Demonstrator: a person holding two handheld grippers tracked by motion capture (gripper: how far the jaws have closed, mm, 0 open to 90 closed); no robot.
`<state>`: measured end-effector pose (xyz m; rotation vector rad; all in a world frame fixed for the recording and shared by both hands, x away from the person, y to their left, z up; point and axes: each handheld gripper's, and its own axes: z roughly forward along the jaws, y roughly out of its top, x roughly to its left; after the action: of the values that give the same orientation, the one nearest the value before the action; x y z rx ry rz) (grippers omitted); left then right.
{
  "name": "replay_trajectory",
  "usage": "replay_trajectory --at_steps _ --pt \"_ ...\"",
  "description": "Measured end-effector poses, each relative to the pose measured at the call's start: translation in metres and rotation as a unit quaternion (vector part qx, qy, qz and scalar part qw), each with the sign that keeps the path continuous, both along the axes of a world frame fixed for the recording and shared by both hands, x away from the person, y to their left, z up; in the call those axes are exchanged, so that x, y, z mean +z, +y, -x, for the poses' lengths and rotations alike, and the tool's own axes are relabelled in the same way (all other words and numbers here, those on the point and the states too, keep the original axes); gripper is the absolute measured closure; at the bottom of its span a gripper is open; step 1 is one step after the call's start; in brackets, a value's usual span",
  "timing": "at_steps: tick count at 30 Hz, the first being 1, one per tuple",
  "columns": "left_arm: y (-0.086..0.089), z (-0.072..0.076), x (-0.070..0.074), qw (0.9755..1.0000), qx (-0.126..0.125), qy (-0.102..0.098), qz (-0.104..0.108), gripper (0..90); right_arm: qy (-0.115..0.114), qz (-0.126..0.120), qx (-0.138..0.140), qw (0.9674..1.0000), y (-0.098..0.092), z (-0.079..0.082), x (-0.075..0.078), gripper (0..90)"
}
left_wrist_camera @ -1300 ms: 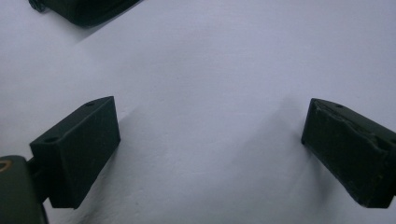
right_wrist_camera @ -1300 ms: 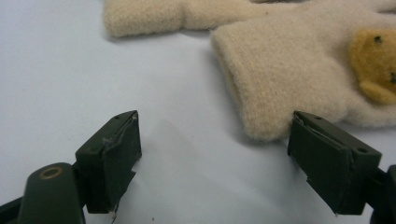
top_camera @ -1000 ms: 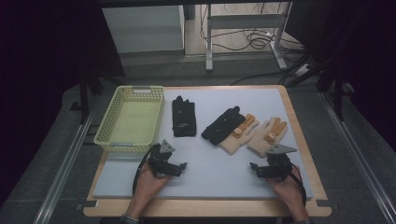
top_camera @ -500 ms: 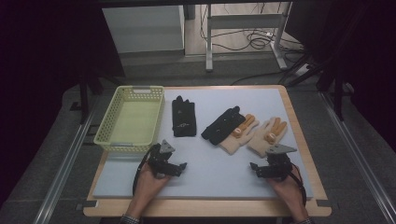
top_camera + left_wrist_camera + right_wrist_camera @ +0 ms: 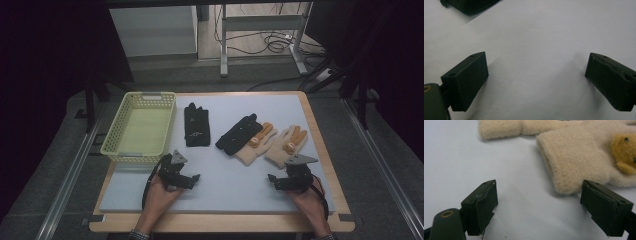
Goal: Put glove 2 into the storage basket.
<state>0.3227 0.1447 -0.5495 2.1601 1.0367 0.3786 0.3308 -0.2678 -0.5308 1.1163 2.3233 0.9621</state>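
left gripper [image 5: 192, 180] rests low on pale mat [image 5: 225, 185], jaws spread wide, nothing between them; black glove [image 5: 196, 126] lies well ahead, beside yellow basket [image 5: 140, 127]. right gripper [image 5: 272, 181] jaws spread wide, empty, just short of cream glove [image 5: 584, 162] cuff. second black glove [image 5: 239, 134] overlaps second cream glove [image 5: 256, 143].

black gloves [image 5: 196, 125] | cream-orange gloves [image 5: 288, 146] | yellow-green basket [image 5: 111, 145] | pale blue-grey mat [image 5: 225, 175]

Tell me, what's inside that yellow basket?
The yellow basket looks empty: its bare floor shows in the high view. The strip behind its near wall is hidden. All four gloves lie outside on the mat.
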Motion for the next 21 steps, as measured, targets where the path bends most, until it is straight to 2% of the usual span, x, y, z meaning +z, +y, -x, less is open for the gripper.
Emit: replay_trajectory --at_steps 9,21 --pt "0.000 0.000 0.000 1.0000 0.000 0.000 0.000 5.1 0.004 0.001 -0.003 1.0000 -0.001 0.000 0.002 14.2" --pt "0.000 0.000 0.000 1.0000 0.000 0.000 0.000 5.1 0.003 -0.011 0.001 0.9999 0.004 -0.005 0.018 14.7"
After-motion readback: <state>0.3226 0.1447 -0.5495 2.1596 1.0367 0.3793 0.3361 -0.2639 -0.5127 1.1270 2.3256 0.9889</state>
